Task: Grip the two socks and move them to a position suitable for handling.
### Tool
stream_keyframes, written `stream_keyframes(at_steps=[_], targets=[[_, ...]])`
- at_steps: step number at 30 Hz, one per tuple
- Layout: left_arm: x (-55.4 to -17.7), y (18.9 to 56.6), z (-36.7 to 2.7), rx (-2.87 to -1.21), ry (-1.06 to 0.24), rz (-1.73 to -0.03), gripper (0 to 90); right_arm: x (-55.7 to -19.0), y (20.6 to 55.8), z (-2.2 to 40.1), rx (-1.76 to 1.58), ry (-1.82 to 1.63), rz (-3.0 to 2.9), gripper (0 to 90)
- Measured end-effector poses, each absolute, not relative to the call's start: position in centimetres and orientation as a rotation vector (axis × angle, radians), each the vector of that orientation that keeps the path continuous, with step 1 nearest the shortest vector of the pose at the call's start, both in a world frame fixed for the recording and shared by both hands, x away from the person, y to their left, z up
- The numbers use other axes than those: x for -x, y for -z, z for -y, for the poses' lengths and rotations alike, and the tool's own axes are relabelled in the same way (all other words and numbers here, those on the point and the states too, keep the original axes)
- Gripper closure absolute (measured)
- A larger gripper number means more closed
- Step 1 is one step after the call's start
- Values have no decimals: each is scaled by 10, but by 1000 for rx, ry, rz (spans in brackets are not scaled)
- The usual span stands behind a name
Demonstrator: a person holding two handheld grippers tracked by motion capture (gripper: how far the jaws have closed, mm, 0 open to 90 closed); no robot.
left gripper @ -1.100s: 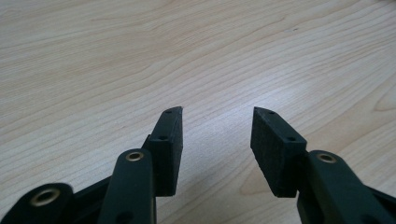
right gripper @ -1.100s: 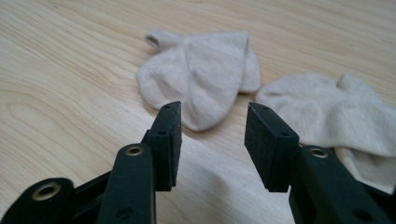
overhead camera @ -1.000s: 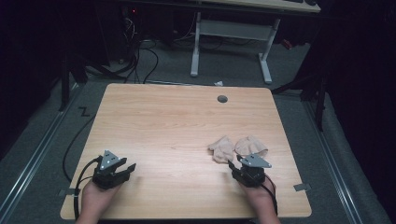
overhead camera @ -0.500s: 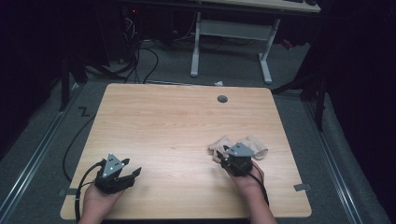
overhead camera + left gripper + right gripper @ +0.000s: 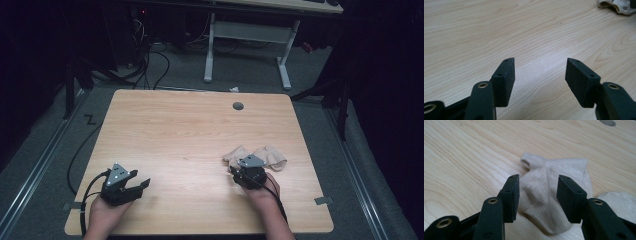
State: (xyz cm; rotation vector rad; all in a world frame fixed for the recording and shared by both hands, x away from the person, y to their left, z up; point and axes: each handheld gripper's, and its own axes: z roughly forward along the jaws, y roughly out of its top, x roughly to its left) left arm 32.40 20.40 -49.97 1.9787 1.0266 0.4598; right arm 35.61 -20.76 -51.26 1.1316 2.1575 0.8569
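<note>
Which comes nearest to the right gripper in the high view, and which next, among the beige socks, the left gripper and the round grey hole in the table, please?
1. Beige socks: right at the right gripper, just beyond it.
2. Round grey hole: farther up the table, near the far edge.
3. Left gripper: away at the near left corner.

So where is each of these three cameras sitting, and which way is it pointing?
High view: above the person's side, facing forward and down on the table; forearms, left gripper, right gripper.
Left gripper view: rides the left gripper, looking low across bare wood; open jaws.
Right gripper view: rides the right gripper, open jaws astride a beige sock.
Shared: all three show the socks.
</note>
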Motion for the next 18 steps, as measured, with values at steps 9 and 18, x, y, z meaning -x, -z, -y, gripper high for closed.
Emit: stream_keyframes(at_steps=[9,18], targets=[[-324,499,-206,-1956,-441,-1019,413,-363,515,206,-1170,-861,-2170,480],[-322,498,-206,-1954,-443,-1012,412,-369,525,207,-1251,-844,-2238,498]])
